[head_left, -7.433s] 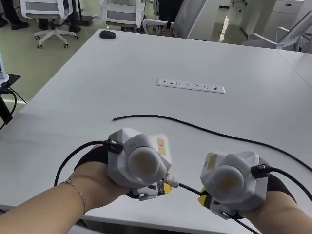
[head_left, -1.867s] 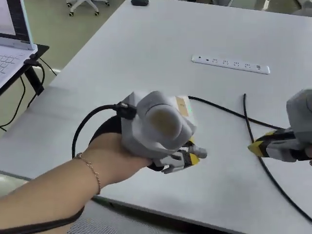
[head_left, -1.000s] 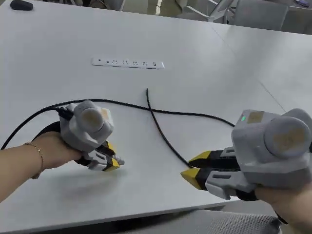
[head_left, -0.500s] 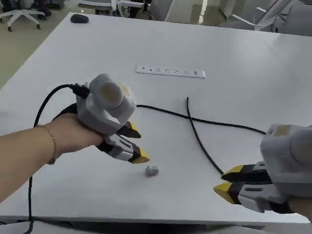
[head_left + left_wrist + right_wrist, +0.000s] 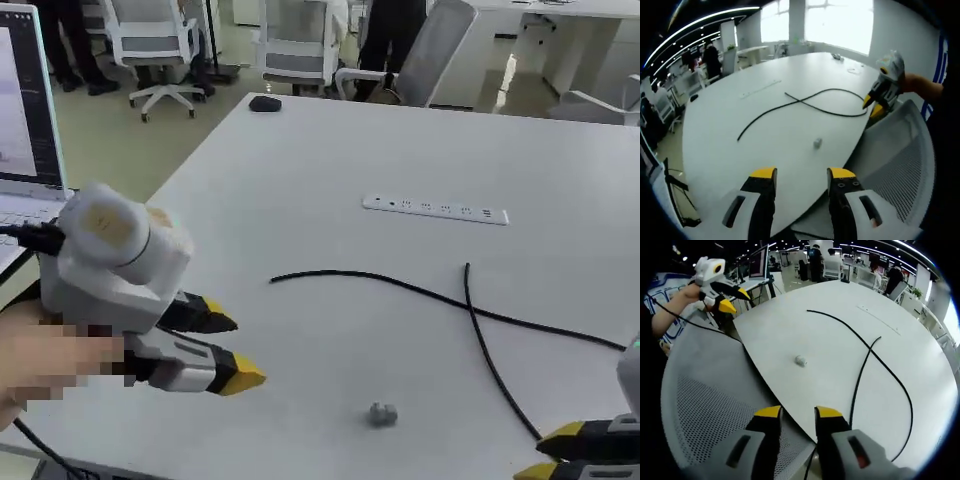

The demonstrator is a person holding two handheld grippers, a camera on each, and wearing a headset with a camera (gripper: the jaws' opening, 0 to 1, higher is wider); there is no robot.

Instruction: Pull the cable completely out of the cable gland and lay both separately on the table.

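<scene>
cable gland (image 5: 382,413) sits alone on the table (image 5: 330,170), roughly midway between the grippers, with the cable (image 5: 440,298) lying crosswise just beyond it, not touching; left gripper (image 5: 240,350) spread, empty; right gripper (image 5: 540,452) narrowly parted, empty.

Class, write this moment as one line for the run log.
cable gland: on table, apart from cable | left gripper: open, empty | right gripper: open, empty | task: looks done
</scene>
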